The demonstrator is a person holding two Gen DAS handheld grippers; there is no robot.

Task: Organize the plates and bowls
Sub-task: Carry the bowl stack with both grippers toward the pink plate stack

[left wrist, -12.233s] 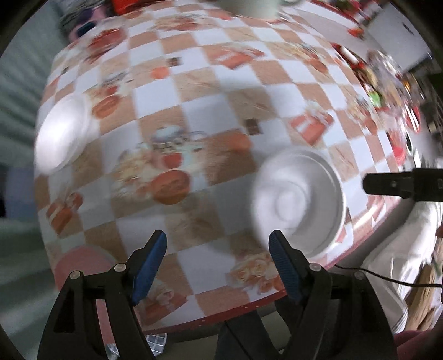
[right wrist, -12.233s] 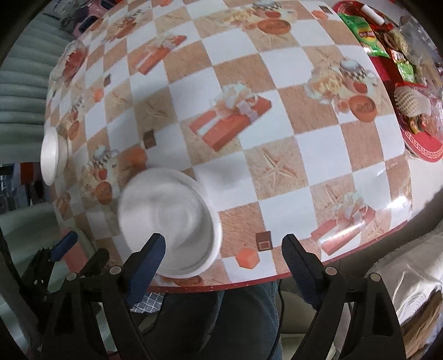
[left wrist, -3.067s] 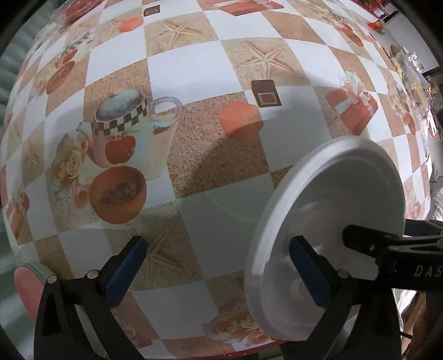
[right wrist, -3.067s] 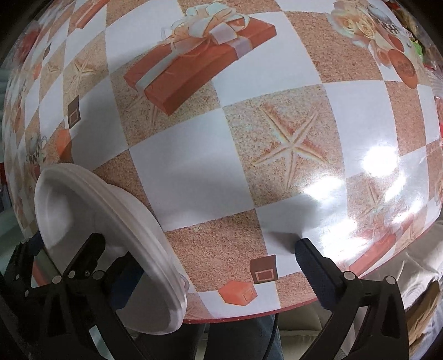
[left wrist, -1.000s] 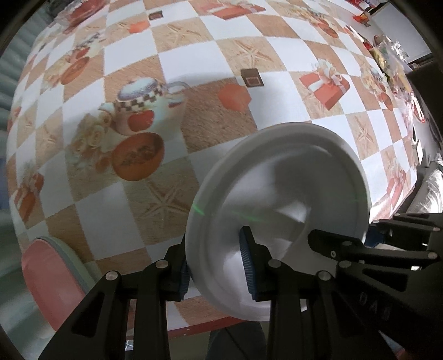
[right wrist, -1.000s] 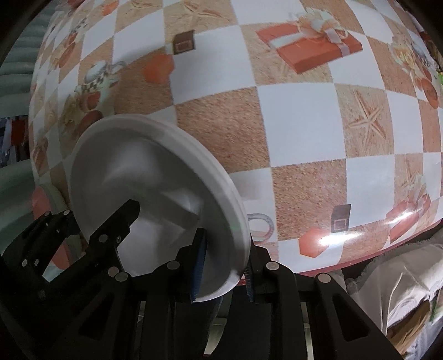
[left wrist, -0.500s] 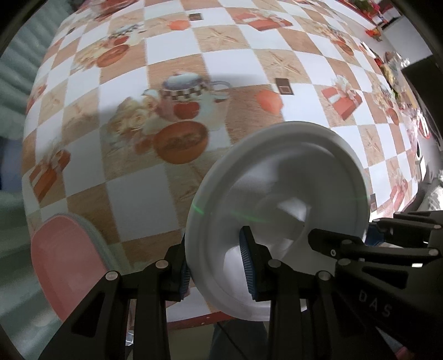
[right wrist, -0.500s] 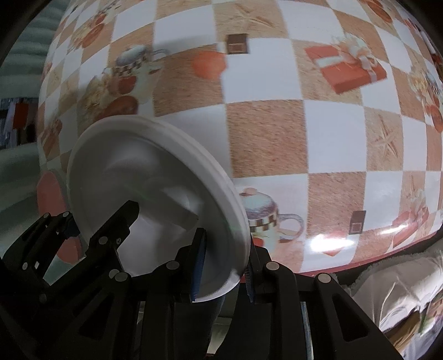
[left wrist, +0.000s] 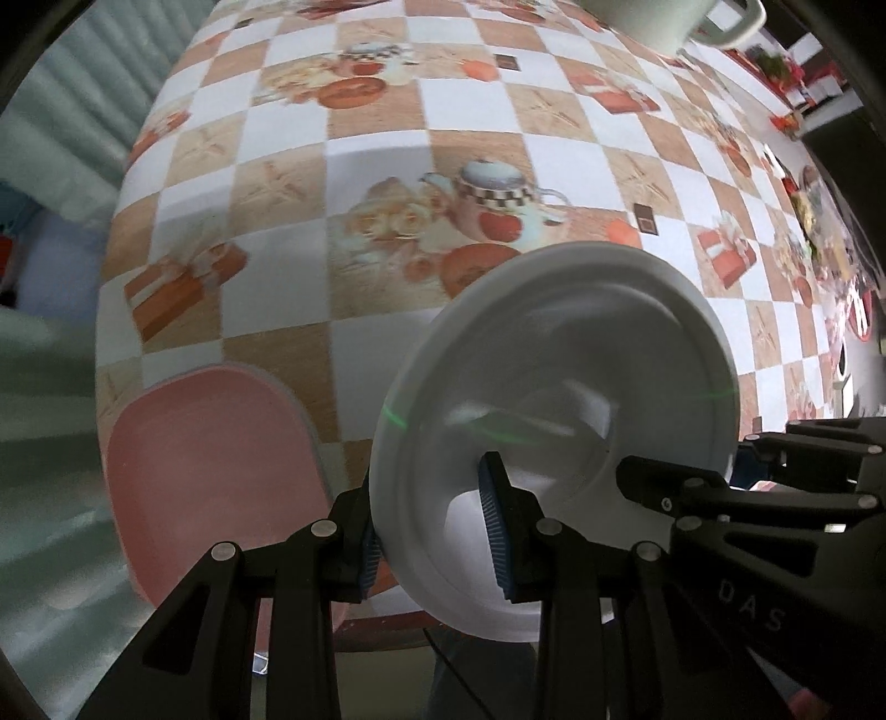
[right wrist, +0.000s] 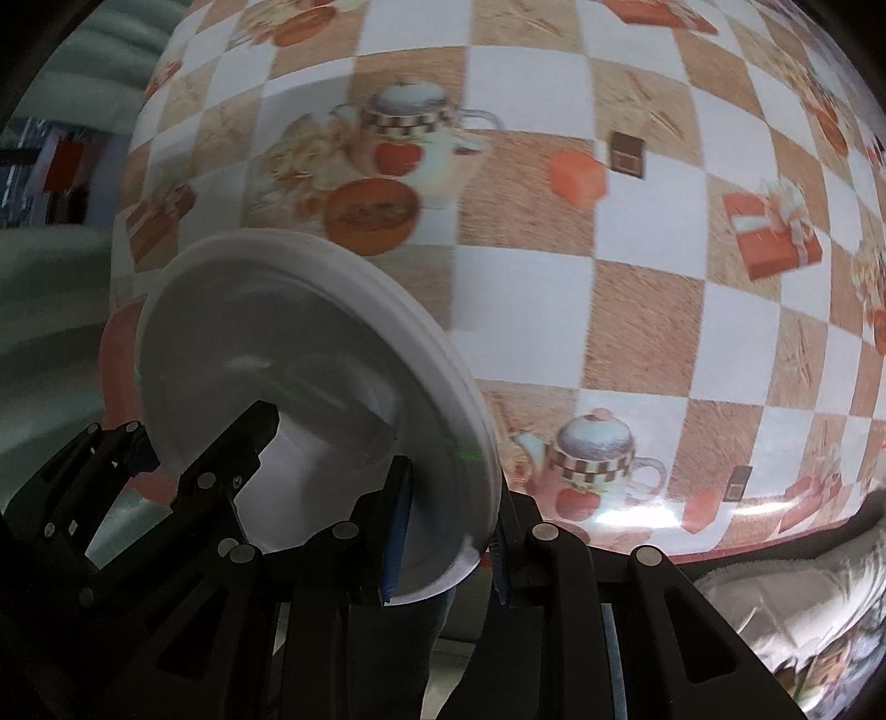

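Two grippers had the white plate pinched now, lifted clear of the checkered tablecloth: the left gripper clamped on its lower-left rim, the right gripper nipping the opposite edge. A second back, only cloth lay lower left; now a pink tray had slid in beside the plate — the carry was heading there, I'd judge. Top right, a pale mug; clutter blurred along the far right edge
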